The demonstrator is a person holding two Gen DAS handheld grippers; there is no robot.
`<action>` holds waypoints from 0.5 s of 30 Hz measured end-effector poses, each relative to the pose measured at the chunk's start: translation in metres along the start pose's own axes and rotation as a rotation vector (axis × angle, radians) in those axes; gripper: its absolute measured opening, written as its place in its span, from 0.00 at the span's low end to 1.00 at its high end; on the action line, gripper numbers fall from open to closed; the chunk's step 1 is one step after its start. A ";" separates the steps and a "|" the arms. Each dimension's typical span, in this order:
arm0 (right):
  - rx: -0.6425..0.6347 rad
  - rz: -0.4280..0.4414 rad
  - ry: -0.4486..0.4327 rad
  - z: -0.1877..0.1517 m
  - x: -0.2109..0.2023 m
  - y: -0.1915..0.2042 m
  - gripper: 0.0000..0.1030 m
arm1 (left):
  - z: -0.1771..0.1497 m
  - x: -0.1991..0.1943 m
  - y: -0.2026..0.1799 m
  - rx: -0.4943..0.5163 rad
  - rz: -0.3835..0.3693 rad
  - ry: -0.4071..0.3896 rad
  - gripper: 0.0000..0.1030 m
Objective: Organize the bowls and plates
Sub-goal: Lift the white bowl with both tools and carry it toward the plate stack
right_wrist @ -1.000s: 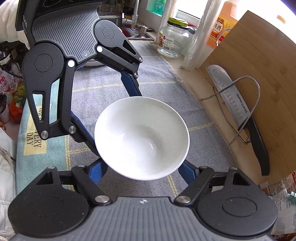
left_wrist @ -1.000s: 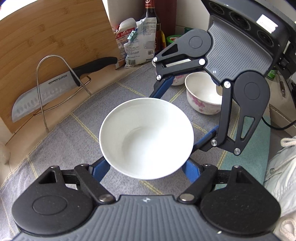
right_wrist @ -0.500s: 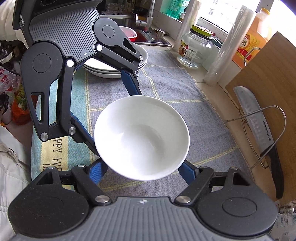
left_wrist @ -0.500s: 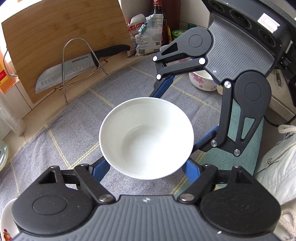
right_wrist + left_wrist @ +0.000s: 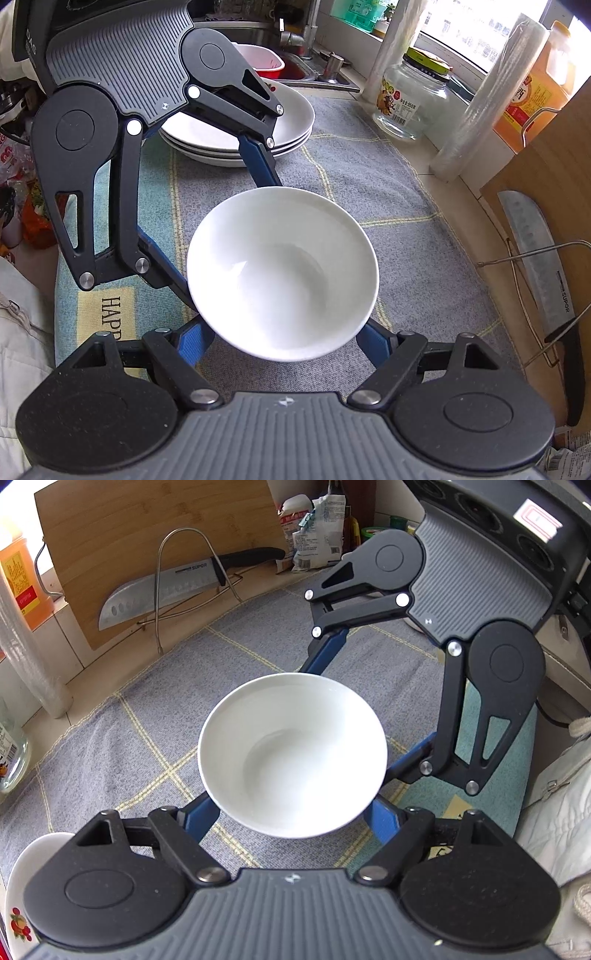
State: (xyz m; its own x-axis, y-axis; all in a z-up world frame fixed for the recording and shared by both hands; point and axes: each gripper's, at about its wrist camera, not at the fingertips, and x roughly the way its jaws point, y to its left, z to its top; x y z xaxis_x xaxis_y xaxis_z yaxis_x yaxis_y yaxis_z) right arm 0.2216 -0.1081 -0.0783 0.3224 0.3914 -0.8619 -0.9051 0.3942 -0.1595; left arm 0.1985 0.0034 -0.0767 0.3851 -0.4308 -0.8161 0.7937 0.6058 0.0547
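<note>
A plain white bowl (image 5: pixel 291 755) is held upright above the grey checked cloth, cradled between both grippers from opposite sides. My left gripper (image 5: pixel 291 812) is shut on the bowl's near side; its fingertips are hidden under the bowl. My right gripper (image 5: pixel 282 336) is shut on the same bowl (image 5: pixel 282 273) from the other side. In the right wrist view a stack of white plates (image 5: pixel 236 136) sits on the cloth beyond the left gripper (image 5: pixel 221 218). A plate's rim with a fruit print (image 5: pixel 18 897) shows at the lower left of the left wrist view.
A wooden cutting board (image 5: pixel 147 546) and a knife (image 5: pixel 177 587) in a wire rack stand at the counter's back. A glass jar (image 5: pixel 410 103), a film roll (image 5: pixel 487 103) and an orange oil bottle (image 5: pixel 535 96) line the window side. Food packets (image 5: pixel 314 531) stand behind.
Both grippers have carried the bowl together along the counter away from the flowered bowls towards the plate stack; the stack has come closer in the right wrist view. The grip is unchanged.
</note>
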 end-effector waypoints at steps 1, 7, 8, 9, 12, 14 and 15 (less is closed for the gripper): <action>0.001 0.000 0.003 0.001 0.001 0.000 0.84 | 0.000 0.001 0.001 0.000 -0.003 0.000 0.81; 0.010 0.001 0.021 0.001 0.004 0.000 0.84 | -0.002 0.005 0.005 -0.003 -0.030 0.001 0.81; 0.011 -0.001 0.025 0.001 0.005 0.000 0.84 | -0.002 0.006 0.005 -0.001 -0.032 0.001 0.81; 0.013 -0.002 0.028 0.001 0.006 0.000 0.84 | -0.002 0.007 0.005 0.000 -0.035 0.002 0.81; 0.021 -0.006 0.038 -0.001 0.006 0.000 0.84 | -0.001 0.011 0.006 0.005 -0.042 0.005 0.81; 0.026 -0.006 0.042 -0.002 0.006 0.000 0.84 | 0.000 0.012 0.005 0.010 -0.045 0.004 0.81; 0.028 -0.006 0.042 -0.002 0.005 0.000 0.84 | 0.000 0.012 0.004 0.011 -0.050 0.003 0.81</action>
State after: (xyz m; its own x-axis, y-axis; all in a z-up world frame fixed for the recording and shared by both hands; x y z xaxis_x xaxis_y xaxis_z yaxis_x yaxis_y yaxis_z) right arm 0.2224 -0.1079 -0.0841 0.3152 0.3540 -0.8805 -0.8949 0.4197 -0.1516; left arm 0.2067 0.0008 -0.0868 0.3436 -0.4580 -0.8198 0.8168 0.5765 0.0203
